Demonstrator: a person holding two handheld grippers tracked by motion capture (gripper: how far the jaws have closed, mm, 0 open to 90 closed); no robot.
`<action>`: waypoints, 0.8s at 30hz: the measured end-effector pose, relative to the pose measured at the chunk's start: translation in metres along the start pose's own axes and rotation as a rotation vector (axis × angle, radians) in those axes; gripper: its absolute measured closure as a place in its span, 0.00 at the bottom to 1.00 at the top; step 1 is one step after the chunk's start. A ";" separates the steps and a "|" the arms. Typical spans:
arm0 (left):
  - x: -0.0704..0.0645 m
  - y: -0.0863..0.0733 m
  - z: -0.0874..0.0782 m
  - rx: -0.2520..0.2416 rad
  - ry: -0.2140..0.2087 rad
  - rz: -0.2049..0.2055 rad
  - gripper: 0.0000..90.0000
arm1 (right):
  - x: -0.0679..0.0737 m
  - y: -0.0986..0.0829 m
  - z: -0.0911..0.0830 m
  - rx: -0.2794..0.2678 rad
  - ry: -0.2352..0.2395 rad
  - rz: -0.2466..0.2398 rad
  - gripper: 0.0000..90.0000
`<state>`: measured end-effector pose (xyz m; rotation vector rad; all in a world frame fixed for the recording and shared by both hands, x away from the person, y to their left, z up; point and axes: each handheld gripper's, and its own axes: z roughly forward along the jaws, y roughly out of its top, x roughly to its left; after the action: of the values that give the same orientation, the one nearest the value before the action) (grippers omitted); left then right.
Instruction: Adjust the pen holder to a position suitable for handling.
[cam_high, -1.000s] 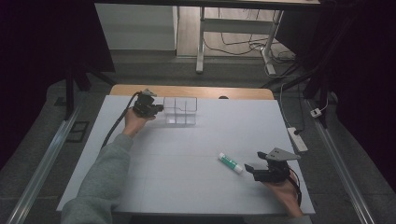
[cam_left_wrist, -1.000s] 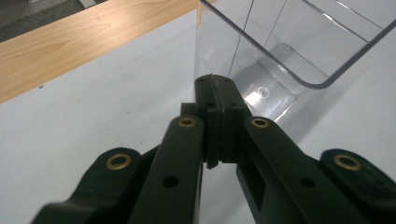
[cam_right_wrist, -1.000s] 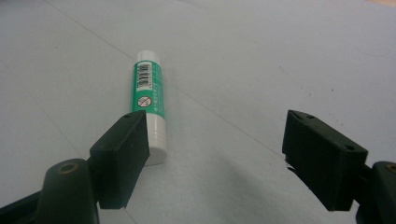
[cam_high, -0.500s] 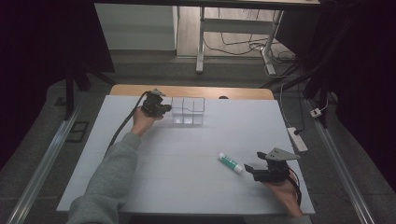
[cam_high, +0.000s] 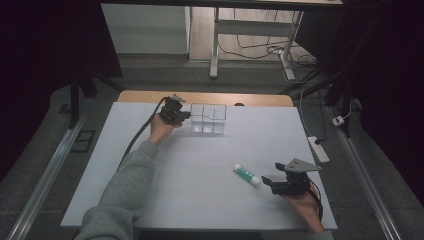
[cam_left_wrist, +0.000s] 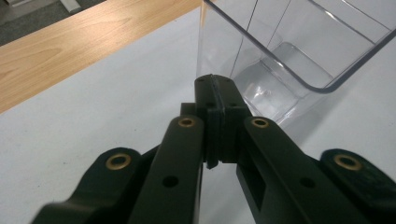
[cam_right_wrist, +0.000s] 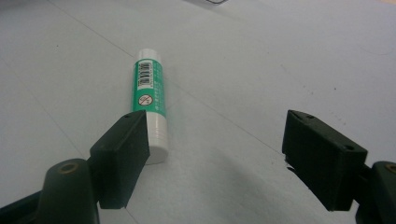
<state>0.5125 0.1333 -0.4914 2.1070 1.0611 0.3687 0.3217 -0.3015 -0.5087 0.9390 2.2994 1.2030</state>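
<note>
Box gripped, glue stick loose

Box (cam_high: 208, 119) near far edge of table (cam_high: 200, 200), left of middle; wall pinched in closed left gripper (cam_high: 181, 116). Glue stick (cam_high: 247, 174) flat near right front corner, just beside right gripper (cam_high: 272, 182), jaws wide apart, holding nothing.

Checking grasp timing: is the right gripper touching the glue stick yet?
Cannot tell. In the right gripper view the open right gripper has one jaw overlapping the glue stick's near end, hiding any gap.
</note>
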 end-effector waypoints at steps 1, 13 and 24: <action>0.000 0.000 0.000 0.000 0.000 0.000 0.99 | 0.000 0.000 0.000 -0.002 -0.001 0.001 0.26; 0.005 -0.011 -0.018 -0.014 0.011 0.023 0.99 | -0.001 0.000 -0.001 0.002 -0.005 0.003 0.26; -0.007 -0.053 -0.067 -0.049 0.003 0.025 0.98 | 0.000 0.000 -0.001 -0.004 -0.003 -0.001 0.26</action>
<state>0.4414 0.1809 -0.4835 2.0787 1.0182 0.4066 0.3217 -0.3019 -0.5080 0.9375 2.2943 1.2047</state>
